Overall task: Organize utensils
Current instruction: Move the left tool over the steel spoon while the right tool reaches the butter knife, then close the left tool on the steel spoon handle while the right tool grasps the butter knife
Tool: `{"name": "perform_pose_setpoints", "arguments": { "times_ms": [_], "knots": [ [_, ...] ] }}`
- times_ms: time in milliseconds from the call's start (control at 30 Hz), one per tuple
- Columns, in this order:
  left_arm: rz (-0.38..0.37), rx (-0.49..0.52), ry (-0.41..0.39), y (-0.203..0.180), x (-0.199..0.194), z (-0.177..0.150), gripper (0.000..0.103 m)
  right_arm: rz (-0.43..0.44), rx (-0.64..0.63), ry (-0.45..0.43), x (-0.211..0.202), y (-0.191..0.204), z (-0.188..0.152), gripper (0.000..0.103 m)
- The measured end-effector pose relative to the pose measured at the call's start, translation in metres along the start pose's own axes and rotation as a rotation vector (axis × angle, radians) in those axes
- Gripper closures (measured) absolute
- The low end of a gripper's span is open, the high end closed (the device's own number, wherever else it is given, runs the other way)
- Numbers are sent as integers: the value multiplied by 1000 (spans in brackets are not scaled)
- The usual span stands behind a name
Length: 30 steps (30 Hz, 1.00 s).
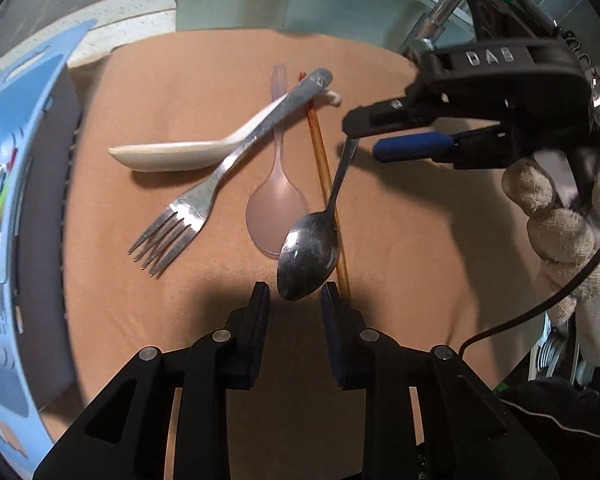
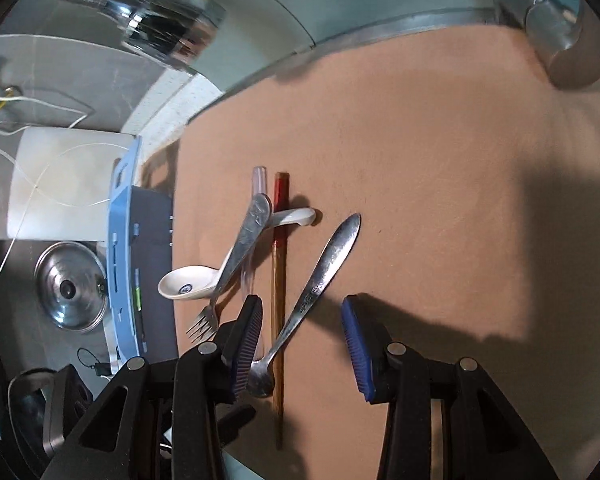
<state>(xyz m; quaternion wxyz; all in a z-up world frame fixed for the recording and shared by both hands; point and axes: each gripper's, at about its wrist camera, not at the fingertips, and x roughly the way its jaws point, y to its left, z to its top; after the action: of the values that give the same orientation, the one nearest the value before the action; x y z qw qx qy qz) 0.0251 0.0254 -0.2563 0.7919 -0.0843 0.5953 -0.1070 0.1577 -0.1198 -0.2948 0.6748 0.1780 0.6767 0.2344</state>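
Steel spoon (image 1: pixel 306 248) bowl just ahead of the left gripper (image 1: pixel 295 294), jaws spread; handle between the right gripper (image 2: pixel 302 322)'s spread jaws. Fork (image 1: pixel 224 168), translucent plastic spoon (image 1: pixel 277 204), chopstick (image 1: pixel 324 184) crowd alongside on tan surface (image 1: pixel 400 220).

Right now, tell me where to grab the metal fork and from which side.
Take the fork by its handle, near the upper end, coming from above with the jaws across its narrow width. That end is propped on the white spoon, so there looks to be room beneath it; the tines lie low on the cloth.
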Motion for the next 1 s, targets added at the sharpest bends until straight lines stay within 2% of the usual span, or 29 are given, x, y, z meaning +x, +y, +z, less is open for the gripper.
{"name": "perform_pose_setpoints", "arguments": {
  "times_ms": [333, 500, 567, 833, 1000],
  "knots": [
    [-16, 36, -2, 1, 9, 10, 78, -109, -5, -13, 8, 17, 4, 66],
    [-14, 62, -15, -4, 10, 12, 78, -157, -5, -16, 9, 19, 5, 79],
    [-12, 68, -20, -6, 10, 12, 78, -157, 10, -13, 8, 15, 6, 86],
    [3, 85, -35, -20, 12, 8, 81, -101, 53, -25, 4, 5, 4, 90],
    [2, 86, -41, -14, 13, 6, 85, -52, 95, -26, 0, -1, 2, 91]
  ]
}}
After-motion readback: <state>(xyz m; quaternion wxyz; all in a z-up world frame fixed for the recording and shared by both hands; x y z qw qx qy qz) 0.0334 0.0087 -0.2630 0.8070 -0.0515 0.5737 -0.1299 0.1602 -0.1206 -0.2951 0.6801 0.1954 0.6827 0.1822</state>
